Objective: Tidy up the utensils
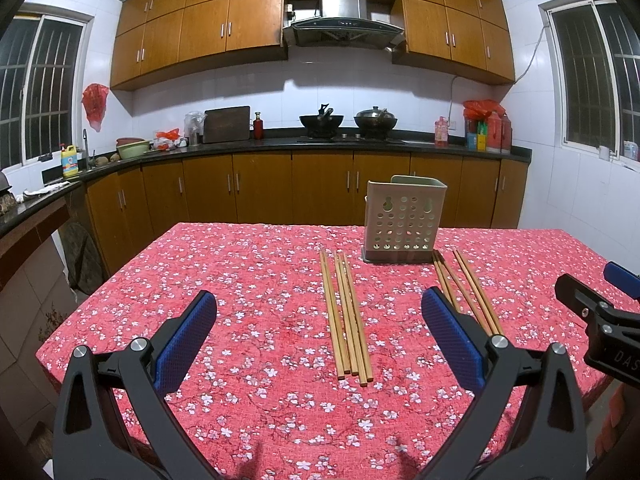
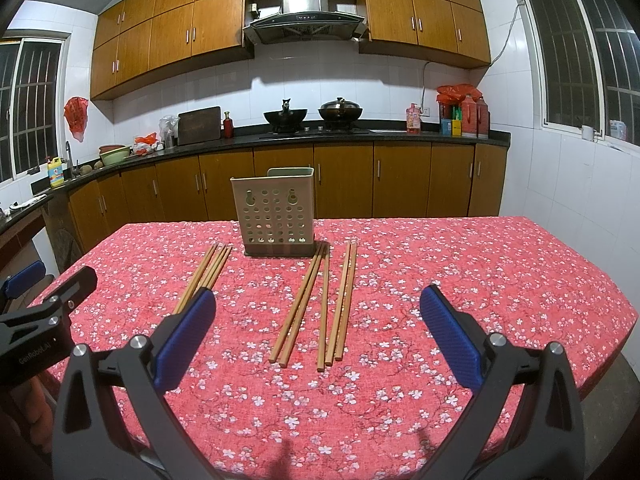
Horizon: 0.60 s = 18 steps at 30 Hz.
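A pale green perforated utensil holder (image 1: 404, 216) (image 2: 277, 216) stands upright at the far middle of the table. Several wooden chopsticks (image 1: 346, 316) lie in a bundle to its left, also seen in the right wrist view (image 2: 204, 276). Another group of chopsticks (image 2: 316, 304) lies to its right, partly hidden behind a finger in the left wrist view (image 1: 470, 292). My left gripper (image 1: 320, 344) is open and empty, above the table's near edge, facing the left bundle. My right gripper (image 2: 318, 340) is open and empty, facing the right group.
The table wears a red floral cloth (image 1: 248, 280). The right gripper's body (image 1: 600, 316) shows at the right edge of the left view; the left gripper's body (image 2: 36, 320) at the left of the right view. Kitchen counter with woks (image 1: 348, 120) stands behind.
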### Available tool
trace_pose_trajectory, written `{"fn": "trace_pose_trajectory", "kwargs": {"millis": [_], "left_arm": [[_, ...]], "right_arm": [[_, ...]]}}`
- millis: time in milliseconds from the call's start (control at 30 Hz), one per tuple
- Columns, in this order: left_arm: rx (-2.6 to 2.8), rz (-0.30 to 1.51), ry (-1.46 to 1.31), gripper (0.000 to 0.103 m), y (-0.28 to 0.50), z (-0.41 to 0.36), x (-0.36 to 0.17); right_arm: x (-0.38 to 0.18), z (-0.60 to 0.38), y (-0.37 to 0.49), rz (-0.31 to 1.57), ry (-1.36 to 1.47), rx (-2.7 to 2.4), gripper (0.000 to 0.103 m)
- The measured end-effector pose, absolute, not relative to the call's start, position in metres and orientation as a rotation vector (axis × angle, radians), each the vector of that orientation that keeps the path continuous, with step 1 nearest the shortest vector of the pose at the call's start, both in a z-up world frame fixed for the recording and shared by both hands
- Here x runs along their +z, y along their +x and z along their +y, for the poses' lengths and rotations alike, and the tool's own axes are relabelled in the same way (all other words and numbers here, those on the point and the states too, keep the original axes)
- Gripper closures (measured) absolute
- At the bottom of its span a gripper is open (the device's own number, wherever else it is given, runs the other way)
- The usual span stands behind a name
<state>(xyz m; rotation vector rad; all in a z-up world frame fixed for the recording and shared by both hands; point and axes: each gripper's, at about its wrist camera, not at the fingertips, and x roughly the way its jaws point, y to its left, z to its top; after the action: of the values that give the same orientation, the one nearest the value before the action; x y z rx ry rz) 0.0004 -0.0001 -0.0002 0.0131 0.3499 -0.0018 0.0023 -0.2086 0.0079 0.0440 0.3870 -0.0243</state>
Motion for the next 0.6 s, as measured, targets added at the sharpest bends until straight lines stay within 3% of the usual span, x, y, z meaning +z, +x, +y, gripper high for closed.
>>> {"fn": "trace_pose_trajectory", "kwargs": {"millis": [600], "left_arm": [[-0.002, 0.352, 0.012, 0.002, 0.0007, -0.001, -0.0036]], "right_arm": [[0.0082, -0.209, 0.0017, 0.388, 0.045, -0.024, 0.004]]}}
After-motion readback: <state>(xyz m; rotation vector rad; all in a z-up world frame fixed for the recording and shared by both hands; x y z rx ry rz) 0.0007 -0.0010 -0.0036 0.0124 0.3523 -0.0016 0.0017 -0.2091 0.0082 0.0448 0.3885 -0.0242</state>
